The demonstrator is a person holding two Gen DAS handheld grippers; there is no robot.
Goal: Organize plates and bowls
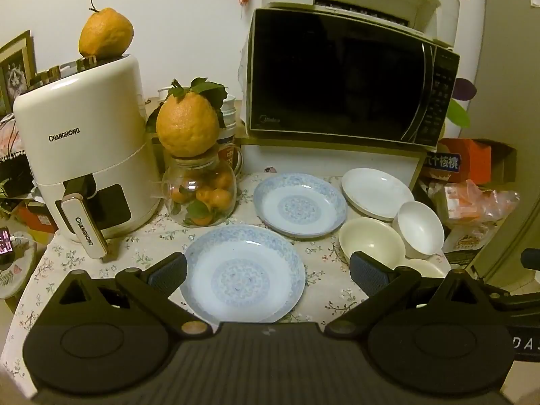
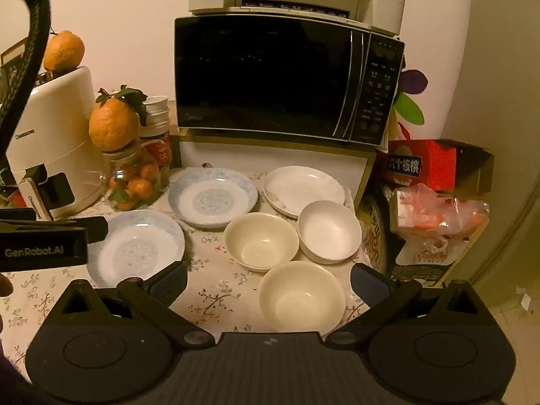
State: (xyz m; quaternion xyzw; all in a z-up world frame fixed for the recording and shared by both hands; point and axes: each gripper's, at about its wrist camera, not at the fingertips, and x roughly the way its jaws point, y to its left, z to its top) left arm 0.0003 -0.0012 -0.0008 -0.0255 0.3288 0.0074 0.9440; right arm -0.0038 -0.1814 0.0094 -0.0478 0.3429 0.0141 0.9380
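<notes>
Nothing is stacked yet. Two blue-patterned plates [image 1: 241, 271] [image 1: 299, 204], a white plate [image 2: 303, 189], two cream bowls [image 2: 261, 240] [image 2: 302, 295] and a white bowl [image 2: 329, 230] lie singly on the floral worktop [image 2: 216, 290] before the microwave [image 2: 287, 77]. My left gripper [image 1: 268, 271] and right gripper [image 2: 269, 280] hover empty, fingers apart.

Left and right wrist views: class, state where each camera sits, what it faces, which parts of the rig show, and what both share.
Left wrist: on the left gripper, facing the near blue plate; its own open fingers show.
Right wrist: on the right gripper, facing the near cream bowl; own open fingers show, plus the left gripper.
Shared: microwave, both blue plates, white plate.
</notes>
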